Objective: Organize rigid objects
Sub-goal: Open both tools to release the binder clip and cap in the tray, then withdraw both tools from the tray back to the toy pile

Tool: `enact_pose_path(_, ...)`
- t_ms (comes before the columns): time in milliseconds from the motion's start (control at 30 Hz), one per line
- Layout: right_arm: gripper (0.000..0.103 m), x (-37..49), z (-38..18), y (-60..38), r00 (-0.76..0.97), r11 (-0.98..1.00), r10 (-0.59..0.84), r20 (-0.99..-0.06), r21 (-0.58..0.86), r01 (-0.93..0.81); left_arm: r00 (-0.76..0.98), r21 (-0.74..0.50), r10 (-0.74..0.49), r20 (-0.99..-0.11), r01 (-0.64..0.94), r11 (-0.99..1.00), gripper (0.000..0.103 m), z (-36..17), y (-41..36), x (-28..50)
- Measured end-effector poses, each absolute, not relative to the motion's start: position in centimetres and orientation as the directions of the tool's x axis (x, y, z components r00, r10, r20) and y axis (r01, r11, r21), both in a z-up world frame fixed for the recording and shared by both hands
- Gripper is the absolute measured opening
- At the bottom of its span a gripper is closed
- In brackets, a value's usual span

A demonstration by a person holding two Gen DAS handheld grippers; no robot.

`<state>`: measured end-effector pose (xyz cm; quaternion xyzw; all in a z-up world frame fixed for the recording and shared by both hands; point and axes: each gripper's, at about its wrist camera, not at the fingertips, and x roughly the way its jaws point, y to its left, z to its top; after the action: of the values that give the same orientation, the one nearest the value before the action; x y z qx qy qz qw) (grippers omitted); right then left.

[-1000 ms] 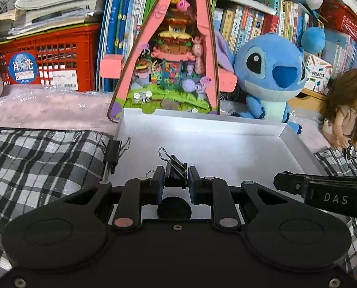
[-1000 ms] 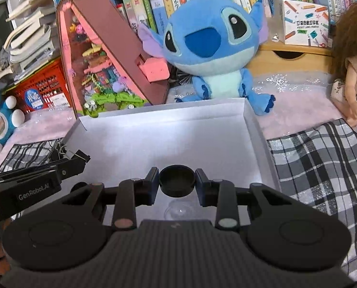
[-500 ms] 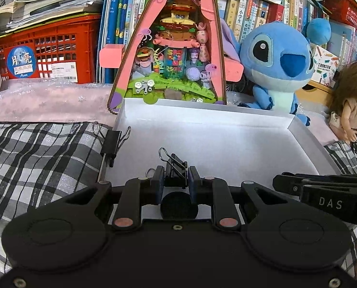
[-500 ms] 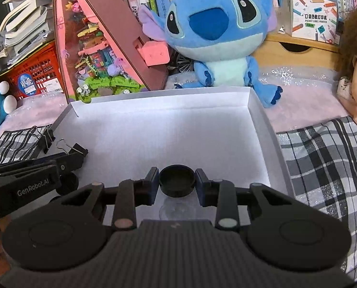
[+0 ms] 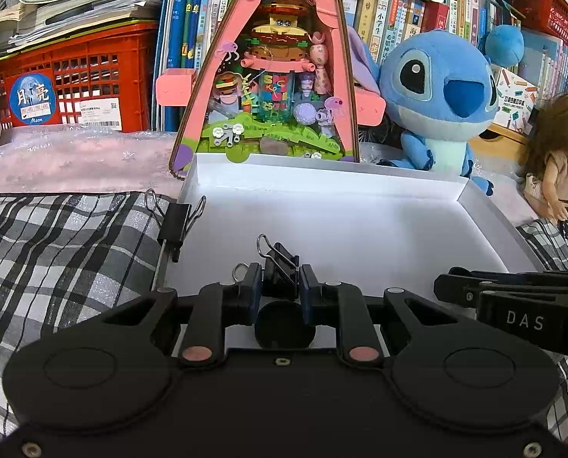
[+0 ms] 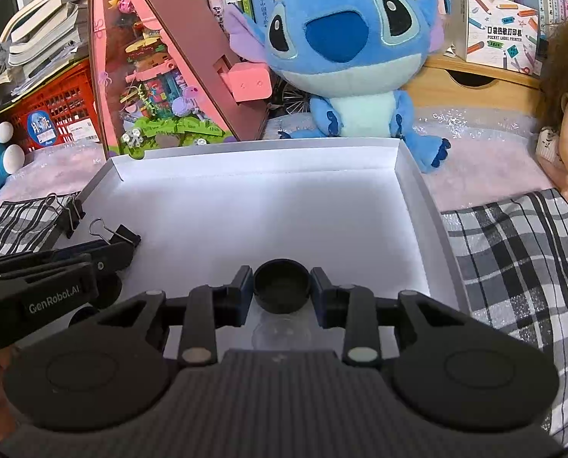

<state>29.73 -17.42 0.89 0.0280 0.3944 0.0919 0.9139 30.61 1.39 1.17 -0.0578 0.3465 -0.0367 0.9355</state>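
Over the shallow white cardboard box (image 5: 360,229), the left hand-held gripper (image 5: 280,286) clamped a black metal binder clip (image 5: 282,267), ready to drop. The right hand-held gripper (image 6: 282,286) pinched a round black plastic cap (image 6: 282,286) likewise.

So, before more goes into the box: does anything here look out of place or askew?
One thing: a black metal binder clip sits clipped on the left wall of the white cardboard box, straddling the rim instead of lying inside. Otherwise nothing looks spilled or damaged; each gripper holds its item over the box floor.

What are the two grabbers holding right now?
Left gripper: shut on a black binder clip over the white box.
Right gripper: shut on a black round cap.
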Motion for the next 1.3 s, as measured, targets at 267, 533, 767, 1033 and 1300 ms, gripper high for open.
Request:
enact_pose_path(267,0.041,29.6,0.8,-17.4,0.68,0.982,0.187,-0.709,0.12,-0.144,0.753,-0.116,-0.094,-0.651,0.024,0.993,0.02,1.2,1.3,30.5)
enact_pose_path(533,0.064,28.8,1.5,-17.9,0.701,0.978,0.208,-0.682,0.137,-0.157,0.781,-0.059,-0.071,-0.62,0.044,0.997,0.035,2.7,1.0,29.0)
enact_pose_path(767,0.069,27.2,2.7,-18.3,0.735,0.978,0.208,-0.646,0.121,-0.17,0.807,-0.023,-0.091,-0.584,0.096,0.995,0.046,4.6,0.8,26.3)
enact_pose_path(1033,0.078,23.8,4.4,-18.7,0.78,0.974,0.215,-0.588,0.075,-0.212,0.824,-0.033,-0.129,-0.552,0.133,0.991,0.055,5.9,0.9,22.4)
enact_pose_path(1300,0.085,19.5,5.8,-19.2,0.809,0.964,0.245,-0.535,0.041,-0.264,0.838,-0.024,-0.173,-0.517,0.188,0.982,0.062,6.8,0.4,18.3)
